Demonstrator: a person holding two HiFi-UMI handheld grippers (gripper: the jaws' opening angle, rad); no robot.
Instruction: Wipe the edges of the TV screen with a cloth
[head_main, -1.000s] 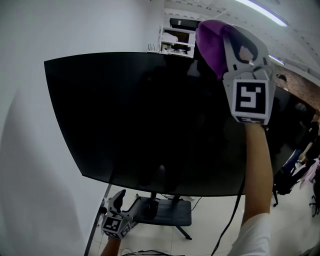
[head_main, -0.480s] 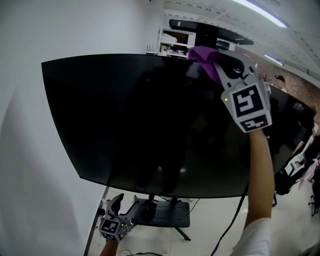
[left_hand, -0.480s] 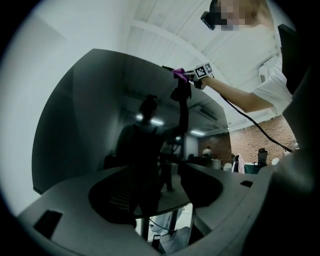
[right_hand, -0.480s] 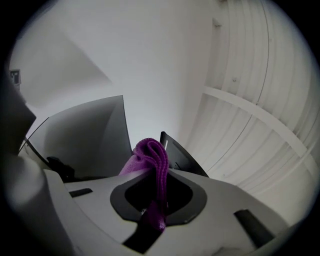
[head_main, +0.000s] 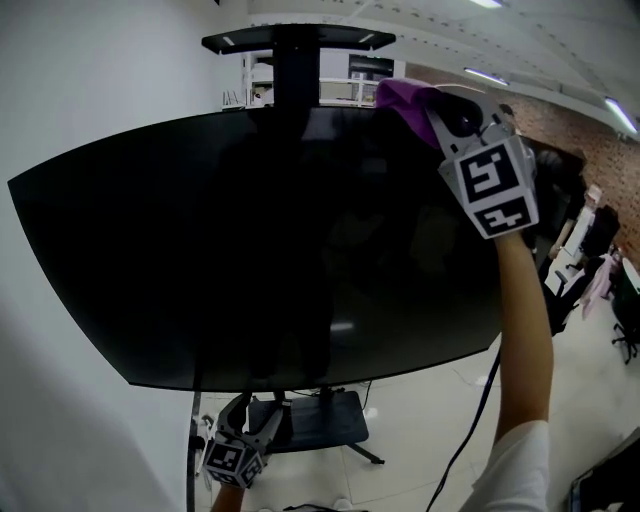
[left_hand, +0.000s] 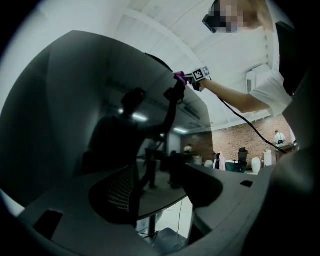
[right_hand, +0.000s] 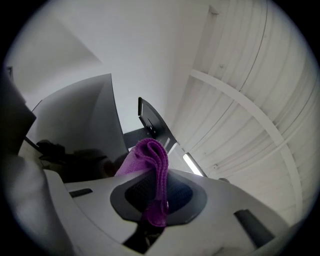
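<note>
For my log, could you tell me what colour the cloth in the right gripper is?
The cloth is purple, best seen in the right gripper view.

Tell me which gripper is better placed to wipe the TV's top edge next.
Right. The right gripper is shut on the purple cloth, raised against the TV screen at its top edge. The left gripper hangs open and empty below the screen's bottom edge, far from the cloth.
</note>
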